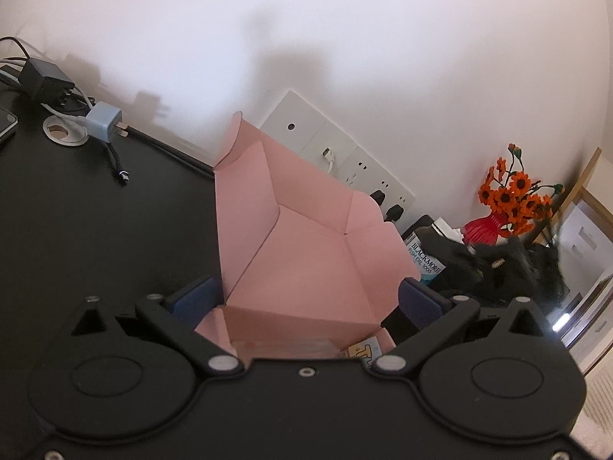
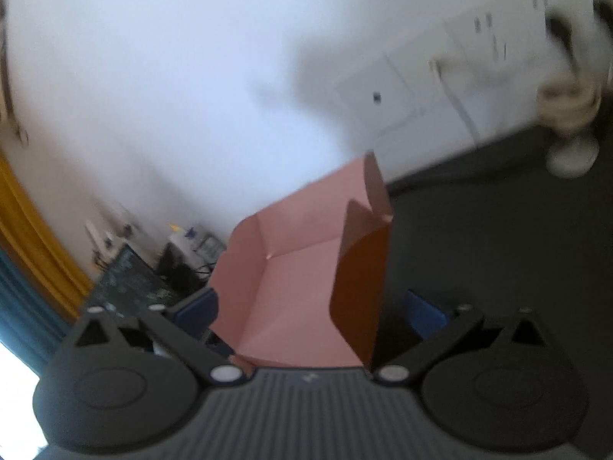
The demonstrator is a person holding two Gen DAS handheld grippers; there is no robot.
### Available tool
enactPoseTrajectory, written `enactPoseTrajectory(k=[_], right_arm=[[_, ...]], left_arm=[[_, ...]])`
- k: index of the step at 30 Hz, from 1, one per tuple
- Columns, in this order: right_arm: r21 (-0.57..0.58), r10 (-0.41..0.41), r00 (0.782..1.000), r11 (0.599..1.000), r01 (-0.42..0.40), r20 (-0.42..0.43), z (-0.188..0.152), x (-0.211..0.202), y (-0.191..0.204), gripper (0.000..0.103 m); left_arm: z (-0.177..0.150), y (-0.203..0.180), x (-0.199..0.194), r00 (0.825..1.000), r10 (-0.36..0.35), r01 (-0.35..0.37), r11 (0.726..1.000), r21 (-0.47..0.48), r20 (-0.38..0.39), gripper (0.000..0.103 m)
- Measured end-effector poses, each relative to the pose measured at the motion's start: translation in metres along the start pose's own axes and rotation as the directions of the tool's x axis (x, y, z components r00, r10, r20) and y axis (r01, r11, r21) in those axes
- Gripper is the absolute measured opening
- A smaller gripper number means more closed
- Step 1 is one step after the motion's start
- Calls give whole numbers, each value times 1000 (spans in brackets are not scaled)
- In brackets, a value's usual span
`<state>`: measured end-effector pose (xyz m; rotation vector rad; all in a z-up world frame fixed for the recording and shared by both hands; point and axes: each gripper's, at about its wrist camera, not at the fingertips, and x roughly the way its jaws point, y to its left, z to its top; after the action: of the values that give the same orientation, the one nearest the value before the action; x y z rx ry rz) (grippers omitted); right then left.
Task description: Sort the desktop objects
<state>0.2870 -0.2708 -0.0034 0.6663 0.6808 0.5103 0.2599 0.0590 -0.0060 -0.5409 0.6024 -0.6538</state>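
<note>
My left gripper (image 1: pixel 306 299) stands wide around the pink box (image 1: pixel 306 253) at lower centre; my right gripper (image 2: pixel 310 310) spreads wide about its flaps.

This looks like a home desk set against a white wall. The black desktop (image 1: pixel 84 207) carries a black power adapter (image 1: pixel 44 76) and a pale blue USB charger (image 1: pixel 102 122) at its far left, beside a cable grommet (image 1: pixel 63 130). A white wall socket panel (image 1: pixel 341 157) sits behind the desk. To the right stand a red vase of orange artificial flowers (image 1: pixel 505 203) and a Blackmores fish oil bottle (image 1: pixel 425 257).
</note>
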Motion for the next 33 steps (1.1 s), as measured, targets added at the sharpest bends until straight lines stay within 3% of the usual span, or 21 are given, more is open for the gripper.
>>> enactPoseTrajectory(k=[8, 16, 33], right_arm=[[78, 81, 996, 994, -79, -23, 0, 26, -12, 102], [29, 88, 996, 996, -87, -19, -1, 15, 6, 102], [-155, 5, 1000, 988, -6, -9, -13, -8, 41, 102]], left_arm=[[0, 1, -1, 1000, -5, 5, 1000, -10, 5, 103], [-2, -5, -3, 1000, -10, 10, 1000, 16, 19, 103], [-3, -18, -10, 999, -32, 28, 996, 82, 45, 103]])
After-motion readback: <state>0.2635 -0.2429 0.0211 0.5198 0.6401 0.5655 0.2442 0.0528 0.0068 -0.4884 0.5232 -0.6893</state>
